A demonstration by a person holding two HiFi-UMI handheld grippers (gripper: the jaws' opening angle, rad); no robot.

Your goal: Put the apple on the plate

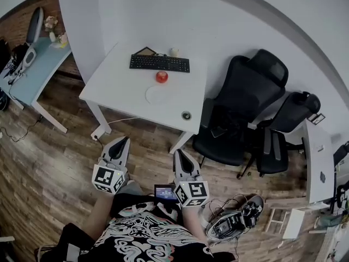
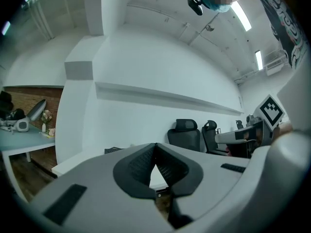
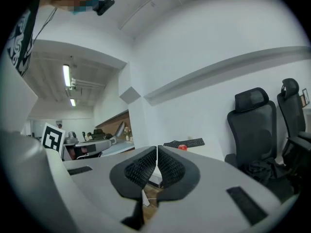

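A red apple (image 1: 162, 76) sits on the white table (image 1: 117, 75), just in front of a black keyboard (image 1: 159, 63). A white plate (image 1: 160, 95) lies on the table just nearer me than the apple. In the right gripper view the apple (image 3: 182, 147) shows small and far off beside the keyboard (image 3: 185, 142). My left gripper (image 1: 122, 140) and right gripper (image 1: 177, 153) are held side by side over the wooden floor, well short of the table. Both are shut with nothing between the jaws, as the left gripper (image 2: 155, 145) and right gripper (image 3: 157, 148) views show.
Two black office chairs (image 1: 240, 108) stand right of the table. A pale blue desk (image 1: 35, 72) is at the far left. Cables and a device (image 1: 232, 220) lie on the floor at my right. A white wall runs behind the table.
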